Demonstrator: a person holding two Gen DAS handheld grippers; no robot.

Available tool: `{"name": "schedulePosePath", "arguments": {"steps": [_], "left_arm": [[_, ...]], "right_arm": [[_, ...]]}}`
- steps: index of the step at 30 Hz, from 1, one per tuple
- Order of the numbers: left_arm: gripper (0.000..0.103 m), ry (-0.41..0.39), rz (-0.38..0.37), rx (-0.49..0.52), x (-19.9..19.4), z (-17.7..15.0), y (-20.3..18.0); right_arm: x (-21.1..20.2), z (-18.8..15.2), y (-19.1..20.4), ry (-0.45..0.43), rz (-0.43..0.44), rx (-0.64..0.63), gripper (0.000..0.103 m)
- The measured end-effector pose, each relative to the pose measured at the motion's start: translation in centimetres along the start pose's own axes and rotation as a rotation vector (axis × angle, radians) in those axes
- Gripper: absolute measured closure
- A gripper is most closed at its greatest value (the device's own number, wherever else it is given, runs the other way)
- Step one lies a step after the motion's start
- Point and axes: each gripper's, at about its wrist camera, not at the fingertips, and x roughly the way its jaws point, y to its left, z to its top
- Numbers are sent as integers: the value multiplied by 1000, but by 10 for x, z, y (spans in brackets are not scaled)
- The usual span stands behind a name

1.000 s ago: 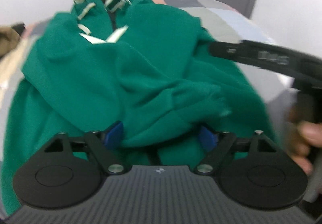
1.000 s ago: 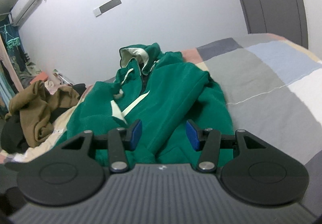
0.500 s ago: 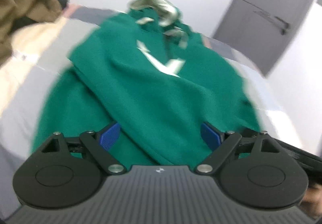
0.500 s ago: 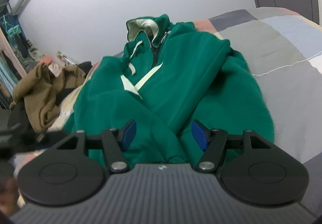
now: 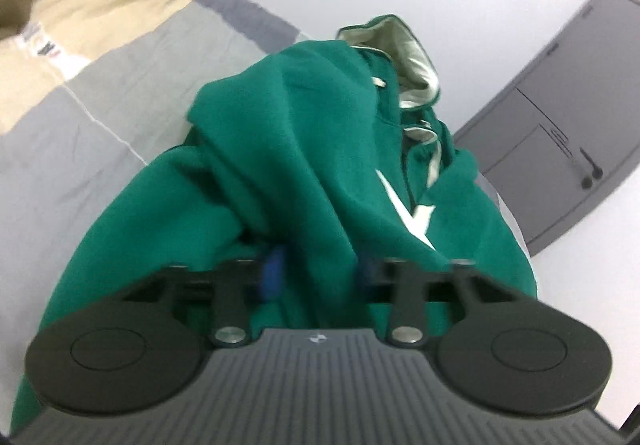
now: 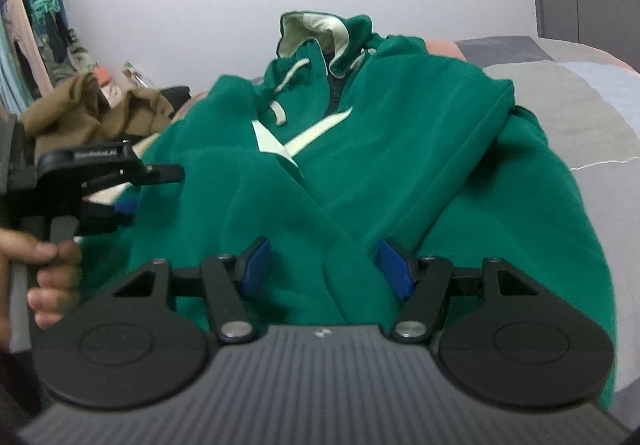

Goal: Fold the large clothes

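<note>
Green hoodie [image 6: 380, 173] sprawls centre frame on the bed [image 6: 580, 117]; your left gripper [image 5: 316, 277] is closing on a bunched ridge, so layers may drag; your right gripper [image 6: 324, 265] gapes, gripping nothing.

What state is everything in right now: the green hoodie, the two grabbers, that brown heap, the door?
Green hoodie: spread on the bed, sleeves folded across the front, hood up top.
Left gripper: jaws closing, green cloth between them.
Right gripper: open, hoodie's lower edge between the jaws, not pinched.
Brown clothes: crumpled heap beside the hoodie.
Door: closed.
Bed: covered by a patchwork quilt.
</note>
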Motion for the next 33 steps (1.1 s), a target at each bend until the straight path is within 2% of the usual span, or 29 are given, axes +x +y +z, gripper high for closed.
{"name": "schedulePosePath", "arguments": {"steps": [1,4,7,9,12,14,16,19,22,23,25,28,33], "left_arm": [[93,-7,-18,-5,2,2,1],[95,-59,-89,-11,-5,10,3],[95,-109,-104,-25,-18,24,4],[95,-149,-63,-30,-25,33,9],[95,-166,15,-28,-29,41,23],[95,-146,74,-34,-25,41,33],[94,-109,101,-53,-20,40,41],[93,-82,127,-22,-17,39,40],[78,-78,156,0,-22,39,35],[66,-84,173,12,-24,37,33],[48,-103,212,36,-33,33,27],[48,-135,227,65,-53,29,16],[48,-162,205,116,-86,11,-9]], "right_arm": [[4,0,0,1,-9,-7,39],[7,1,4,-13,-35,-34,39],[5,3,8,-35,-35,-40,39],[3,5,12,-51,-29,-47,39],[0,8,20,-66,0,-67,39],[-1,6,29,-65,27,-98,39],[-1,4,39,-58,46,-146,40],[-1,-1,47,-54,75,-197,41],[-5,-4,46,-51,84,-215,42],[-6,-4,44,-50,85,-208,42],[-11,-2,43,-60,87,-198,42],[-19,2,42,-89,94,-200,42],[-29,3,46,-104,111,-211,42]]}}
